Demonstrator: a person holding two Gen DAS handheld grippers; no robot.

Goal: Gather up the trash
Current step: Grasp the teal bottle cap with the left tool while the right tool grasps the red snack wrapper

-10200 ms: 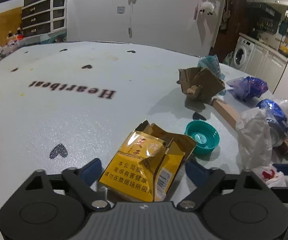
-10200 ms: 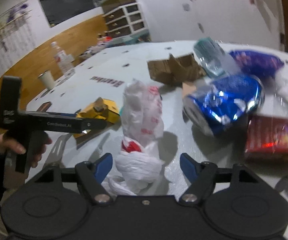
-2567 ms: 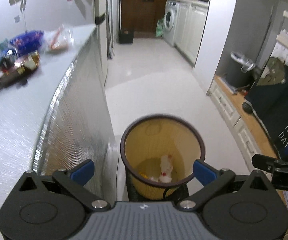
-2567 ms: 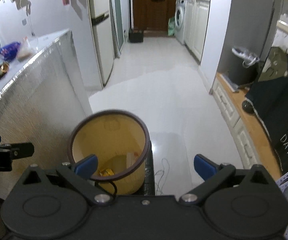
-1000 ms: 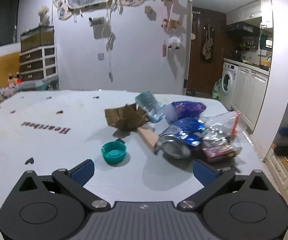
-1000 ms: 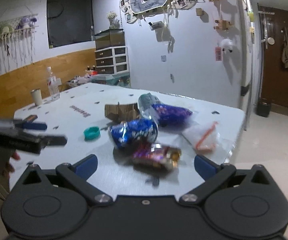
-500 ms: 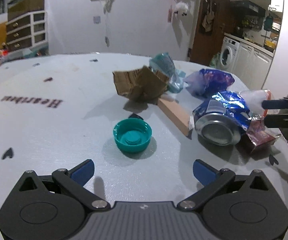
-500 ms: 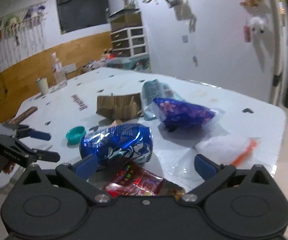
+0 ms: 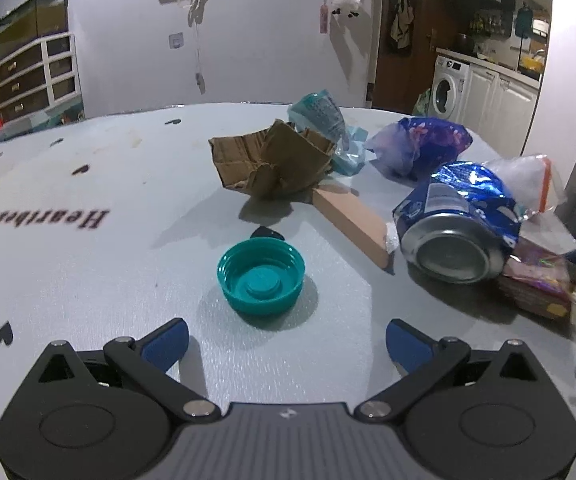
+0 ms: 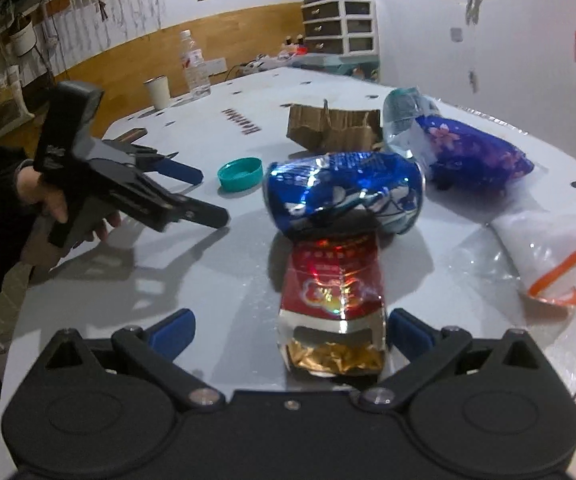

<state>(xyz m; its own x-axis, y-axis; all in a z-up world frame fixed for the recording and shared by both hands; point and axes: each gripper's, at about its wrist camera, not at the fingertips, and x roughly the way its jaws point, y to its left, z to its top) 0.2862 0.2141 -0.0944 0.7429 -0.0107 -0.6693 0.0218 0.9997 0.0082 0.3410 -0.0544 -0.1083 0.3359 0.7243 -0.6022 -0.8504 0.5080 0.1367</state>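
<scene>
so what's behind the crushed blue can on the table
Behind the crushed blue can lie a purple flowered bag, a clear crumpled bottle and torn cardboard. The can hides the bag's near edge and whatever sits directly behind it.

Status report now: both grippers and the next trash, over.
Left gripper open before teal cap. Right gripper open around red packet. Crushed can touches packet's far end.

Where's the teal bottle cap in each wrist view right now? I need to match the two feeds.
Left wrist: teal bottle cap sits centre frame, open side up, just ahead of the open left gripper.
Right wrist: the cap lies left of centre, beyond the left gripper's fingertips.
Shared landmark: the crushed blue can, right of the cap in both.
</scene>
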